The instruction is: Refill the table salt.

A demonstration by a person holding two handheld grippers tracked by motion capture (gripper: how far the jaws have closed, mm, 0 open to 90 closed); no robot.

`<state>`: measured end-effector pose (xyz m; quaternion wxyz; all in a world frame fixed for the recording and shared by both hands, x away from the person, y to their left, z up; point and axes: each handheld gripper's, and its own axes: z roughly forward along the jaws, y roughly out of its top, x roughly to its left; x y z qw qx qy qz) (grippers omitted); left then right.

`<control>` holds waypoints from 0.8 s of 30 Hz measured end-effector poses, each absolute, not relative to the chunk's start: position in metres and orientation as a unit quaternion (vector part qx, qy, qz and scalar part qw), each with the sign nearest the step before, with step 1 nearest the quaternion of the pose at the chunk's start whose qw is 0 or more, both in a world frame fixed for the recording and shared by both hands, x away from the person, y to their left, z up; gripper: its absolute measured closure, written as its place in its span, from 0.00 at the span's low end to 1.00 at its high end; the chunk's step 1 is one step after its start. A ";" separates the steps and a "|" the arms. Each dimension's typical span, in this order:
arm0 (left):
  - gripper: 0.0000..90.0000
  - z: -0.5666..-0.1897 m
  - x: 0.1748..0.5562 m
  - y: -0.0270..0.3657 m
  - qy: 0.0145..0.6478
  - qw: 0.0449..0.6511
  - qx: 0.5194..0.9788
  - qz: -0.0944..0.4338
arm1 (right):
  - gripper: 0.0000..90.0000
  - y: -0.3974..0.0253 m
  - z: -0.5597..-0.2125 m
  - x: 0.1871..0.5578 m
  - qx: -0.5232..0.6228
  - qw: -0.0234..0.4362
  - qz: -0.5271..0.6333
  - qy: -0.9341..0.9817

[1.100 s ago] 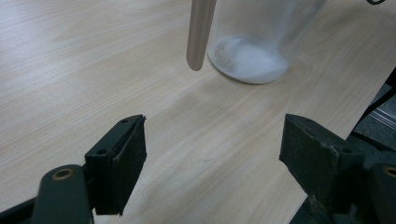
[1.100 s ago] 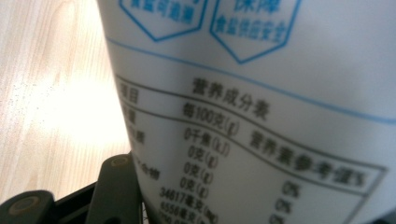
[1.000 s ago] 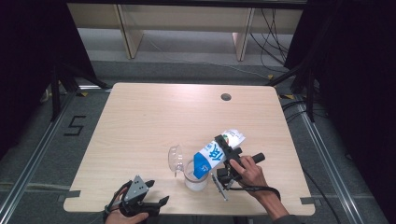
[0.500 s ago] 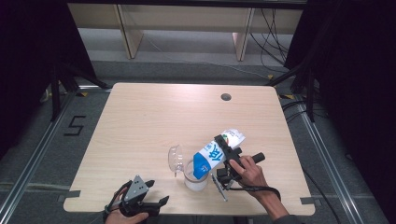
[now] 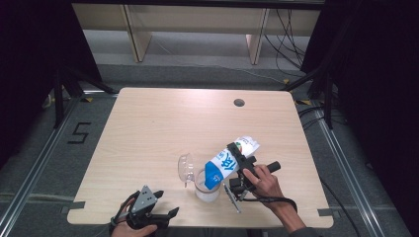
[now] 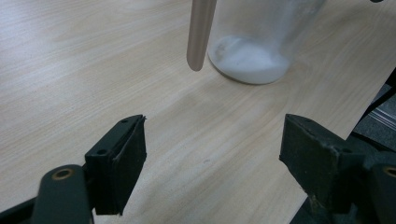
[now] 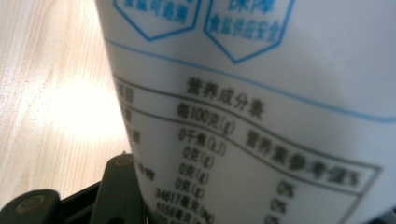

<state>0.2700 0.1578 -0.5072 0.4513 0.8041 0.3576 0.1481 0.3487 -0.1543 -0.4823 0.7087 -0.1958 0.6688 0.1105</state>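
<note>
1. Right now I'm pouring: right gripper (image 5: 236,168) is clamped on the salt bag (image 5: 228,164), bag tilted mouth-down toward 8 o'clock, over the glass jar (image 5: 207,186).
2. Jar sits near the table (image 5: 163,123) front edge, around 6 o'clock from centre. White grains already cover its bottom (image 6: 247,58); still looks like a low fill.
3. Jar lid (image 5: 186,168) stands just beside the jar at its 10 o'clock. I can't tell if it's hinged to the jar or loose.
4. Left gripper (image 6: 212,158) has jaws wide, nothing between them, parked at the front edge at 7 o'clock from the jar.
5. Spoon-like utensil (image 5: 231,197) lies on the table just right of the jar, under the right hand (image 5: 262,180).
6. To do this well, I judge: keep the bag's mouth inside the rim, add tilt in small steps, watch the level through the glass.
7. Risk: bag is soft, a harder squeeze could dump a surge. Hold clamp force constant.
8. If the jar slides, brace it with the left gripper.
</note>
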 end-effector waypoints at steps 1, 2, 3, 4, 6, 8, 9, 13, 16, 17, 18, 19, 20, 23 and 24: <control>0.25 -0.507 0.270 0.158 0.357 0.453 0.803 0.148 | 0.55 -0.155 -0.485 0.349 -0.182 0.703 0.115 0.678; 0.25 -0.507 0.270 0.158 0.357 0.453 0.803 0.148 | 0.55 -0.155 -0.484 0.349 -0.186 0.705 0.114 0.675; 0.25 -0.507 0.270 0.158 0.357 0.453 0.803 0.148 | 0.55 -0.155 -0.485 0.349 -0.182 0.705 0.114 0.676; 0.25 -0.507 0.270 0.158 0.357 0.451 0.805 0.148 | 0.55 -0.155 -0.485 0.349 -0.181 0.705 0.113 0.676; 0.25 -0.507 0.270 0.158 0.356 0.451 0.805 0.148 | 0.56 -0.155 -0.485 0.348 -0.182 0.705 0.115 0.676; 0.25 -0.507 0.270 0.158 0.357 0.452 0.804 0.148 | 0.56 -0.154 -0.483 0.348 -0.198 0.710 0.106 0.668; 0.25 -0.507 0.270 0.158 0.357 0.452 0.804 0.148 | 0.56 -0.154 -0.483 0.348 -0.198 0.710 0.107 0.668; 0.25 -0.507 0.270 0.158 0.357 0.455 0.803 0.147 | 0.56 -0.154 -0.483 0.348 -0.198 0.710 0.106 0.668; 0.25 -0.507 0.270 0.158 0.357 0.455 0.803 0.146 | 0.57 -0.154 -0.482 0.348 -0.199 0.709 0.105 0.669; 0.25 -0.507 0.270 0.158 0.357 0.455 0.803 0.147 | 0.57 -0.154 -0.482 0.348 -0.200 0.709 0.104 0.668; 0.25 -0.507 0.270 0.158 0.357 0.455 0.803 0.147 | 0.57 -0.154 -0.482 0.348 -0.200 0.709 0.104 0.668; 0.25 -0.507 0.270 0.158 0.358 0.455 0.802 0.146 | 0.57 -0.154 -0.482 0.348 -0.199 0.710 0.103 0.668; 0.25 -0.507 0.269 0.157 0.363 0.455 0.800 0.144 | 0.57 -0.154 -0.482 0.348 -0.200 0.709 0.105 0.668; 0.25 -0.507 0.270 0.158 0.357 0.457 0.801 0.147 | 0.57 -0.154 -0.482 0.348 -0.200 0.709 0.103 0.668; 0.25 -0.507 0.270 0.157 0.360 0.458 0.799 0.146 | 0.57 -0.154 -0.482 0.349 -0.200 0.710 0.104 0.668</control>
